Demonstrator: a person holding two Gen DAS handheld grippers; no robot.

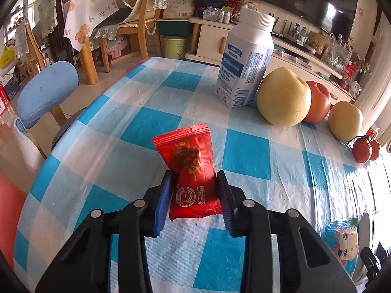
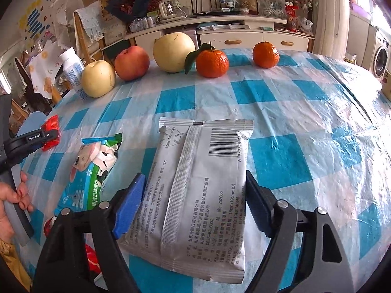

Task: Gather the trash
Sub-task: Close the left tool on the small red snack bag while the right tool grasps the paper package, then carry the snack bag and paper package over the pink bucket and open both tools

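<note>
A red snack packet (image 1: 188,161) stands tilted on the blue-and-white checked tablecloth (image 1: 122,122). My left gripper (image 1: 194,174) is shut on its lower half, a pad against each side. From the right wrist view the left gripper (image 2: 50,134) shows at the left edge with the red packet (image 2: 52,123) in it. A flat silver packet (image 2: 207,146) with a barcode lies between the fingers of my right gripper (image 2: 194,174), and the pads meet its two long edges. A green-and-white cartoon packet (image 2: 97,156) lies just left of it, also seen as a cartoon packet (image 1: 342,239) at the lower right.
Along the far table edge stand a white bottle (image 1: 246,56), two pale pears (image 1: 283,96), a red apple (image 1: 319,102) and two tangerines (image 2: 212,59). A blue padded chair (image 1: 46,92) sits beyond the left edge. A person's hand (image 2: 14,195) holds the left gripper's handle.
</note>
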